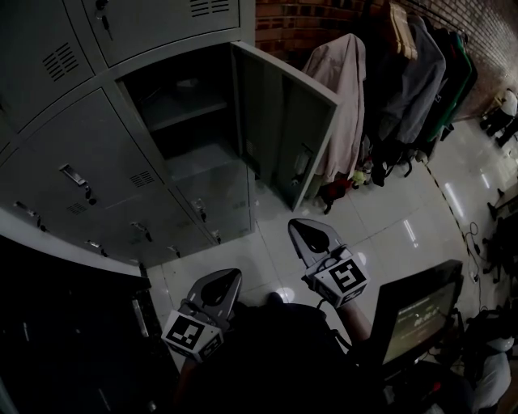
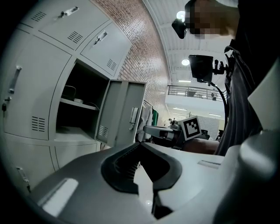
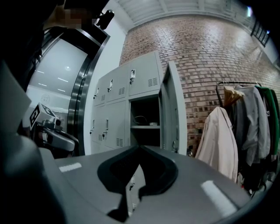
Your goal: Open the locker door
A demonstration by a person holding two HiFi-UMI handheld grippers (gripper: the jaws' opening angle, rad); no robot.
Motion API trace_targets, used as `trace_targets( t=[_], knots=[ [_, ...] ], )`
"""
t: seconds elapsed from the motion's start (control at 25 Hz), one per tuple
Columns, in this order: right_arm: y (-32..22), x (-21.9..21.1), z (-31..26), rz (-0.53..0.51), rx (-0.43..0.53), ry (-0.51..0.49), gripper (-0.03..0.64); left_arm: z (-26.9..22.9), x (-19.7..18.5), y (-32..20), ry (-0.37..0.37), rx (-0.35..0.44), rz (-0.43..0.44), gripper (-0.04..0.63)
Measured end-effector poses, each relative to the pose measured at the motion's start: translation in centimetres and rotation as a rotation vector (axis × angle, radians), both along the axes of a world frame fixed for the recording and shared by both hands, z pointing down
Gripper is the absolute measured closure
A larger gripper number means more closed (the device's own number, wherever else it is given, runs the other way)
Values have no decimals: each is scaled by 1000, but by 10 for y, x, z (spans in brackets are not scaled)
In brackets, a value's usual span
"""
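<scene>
Locker bank: grey metal, standing ahead of both grippers and to their left. One compartment is open and dark inside.

Floor: pale glossy tiles, lying beneath and beyond both grippers.

Brick wall: beyond the lockers, ahead and to the right of the right gripper.

Locker door: already swung wide open and hinged on the compartment's right side. It stands well ahead of both grippers and touches neither. In the right gripper view the door is edge-on, directly above the jaws.

Coats: hanging on a rack to the right of the door, ahead of the right gripper.

Screen: lit, just to the right of the right gripper and nearer the person.

Left gripper: jaws closed tip to tip, nothing held (confirmed in its own view).

Right gripper: jaws likewise together and empty, held a little ahead of the left gripper.

Shelf: inside the open compartment, carrying small items too dim to identify.
</scene>
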State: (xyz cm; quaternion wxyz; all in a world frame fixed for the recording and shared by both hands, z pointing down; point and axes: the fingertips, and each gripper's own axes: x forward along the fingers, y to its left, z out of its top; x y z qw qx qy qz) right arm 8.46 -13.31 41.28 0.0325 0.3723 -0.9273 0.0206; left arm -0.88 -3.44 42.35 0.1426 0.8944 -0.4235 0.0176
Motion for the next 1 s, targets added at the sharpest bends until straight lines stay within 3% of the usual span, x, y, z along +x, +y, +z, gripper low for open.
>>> trace_targets(
  t=[0.2,0.56,0.68,0.84,1.0],
  knots=[
    [-19,24,6,90,-3,30,616,1,0,0,4,-1,-11,580],
    [-93,81,-1,344,26,82,617,2,-2,3,4,-4,-29,580],
    [-114,88,2,369,8,81,617,3,-4,4,0,-6,-37,580],
    [-107,62,-4,269,10,80,615,2,-5,5,2,-11,-47,580],
    [-54,-3,-19,-91,42,54,614,3,-3,3,1,-14,-44,580]
  ],
)
